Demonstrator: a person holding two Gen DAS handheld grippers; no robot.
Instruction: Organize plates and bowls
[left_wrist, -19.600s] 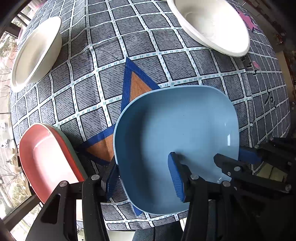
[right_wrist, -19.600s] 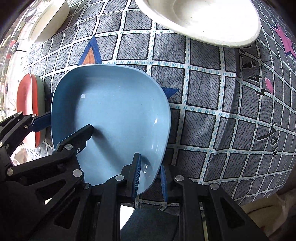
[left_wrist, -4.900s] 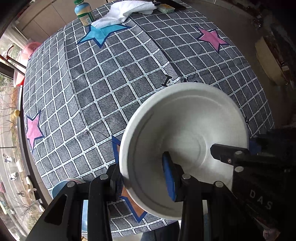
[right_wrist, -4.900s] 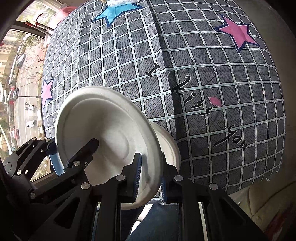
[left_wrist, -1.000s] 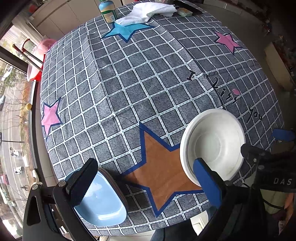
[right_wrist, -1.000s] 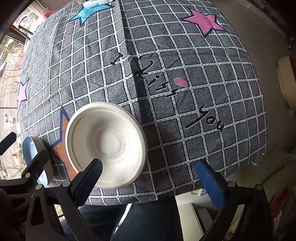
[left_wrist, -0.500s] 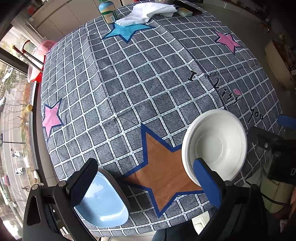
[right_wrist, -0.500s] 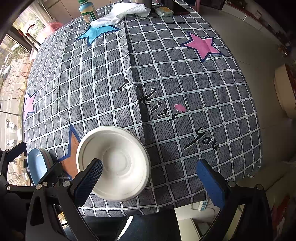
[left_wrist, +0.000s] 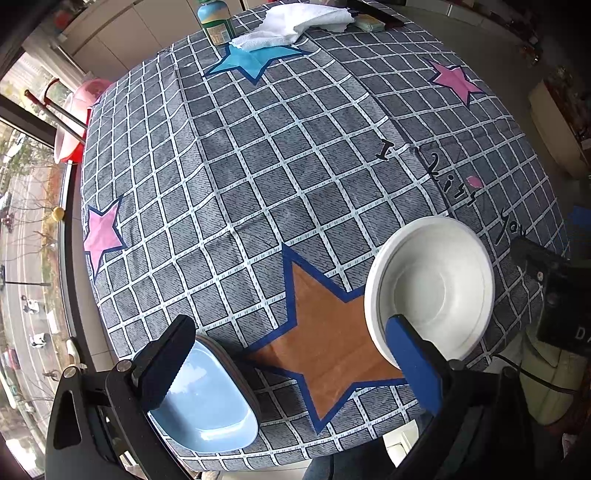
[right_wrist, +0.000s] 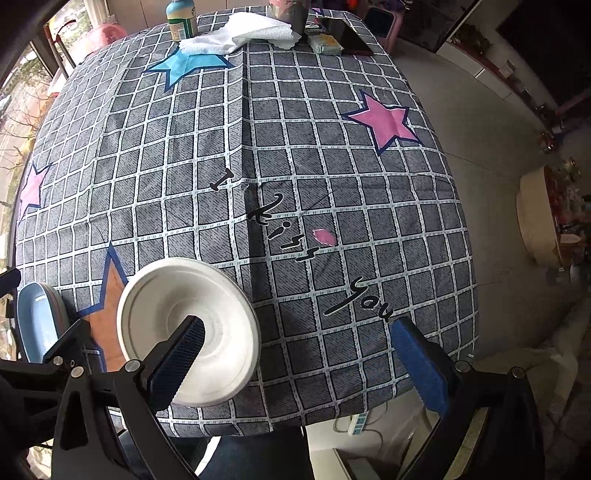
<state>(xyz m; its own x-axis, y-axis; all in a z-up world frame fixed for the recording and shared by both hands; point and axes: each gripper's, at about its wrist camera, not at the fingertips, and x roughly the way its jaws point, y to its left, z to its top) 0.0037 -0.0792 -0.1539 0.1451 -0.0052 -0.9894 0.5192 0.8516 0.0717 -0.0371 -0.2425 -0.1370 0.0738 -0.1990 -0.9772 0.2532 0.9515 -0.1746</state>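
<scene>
**Both stacks set down, our grippers free**

We held the left gripper (left_wrist: 291, 365) and the right gripper (right_wrist: 295, 354) above the near edge of the tabletop (right_wrist: 332, 155), each with its fingers spread wide and nothing between them. The white bowls (right_wrist: 188, 332) sat nested near the near edge, just beside the brown star on the cloth. The blue plate (left_wrist: 207, 398) lay on top of other plates at the near left corner; only the edges of those beneath showed, so we could not count them. The two stacks stood apart, with the star between them.

We judged the sorting to be at or near its end, since no loose dish showed elsewhere. A bottle (right_wrist: 181, 18) and a white cloth (right_wrist: 243, 35) lay at the far edge. Any next move called only for checking the plate stack, which sat close to the corner.
</scene>
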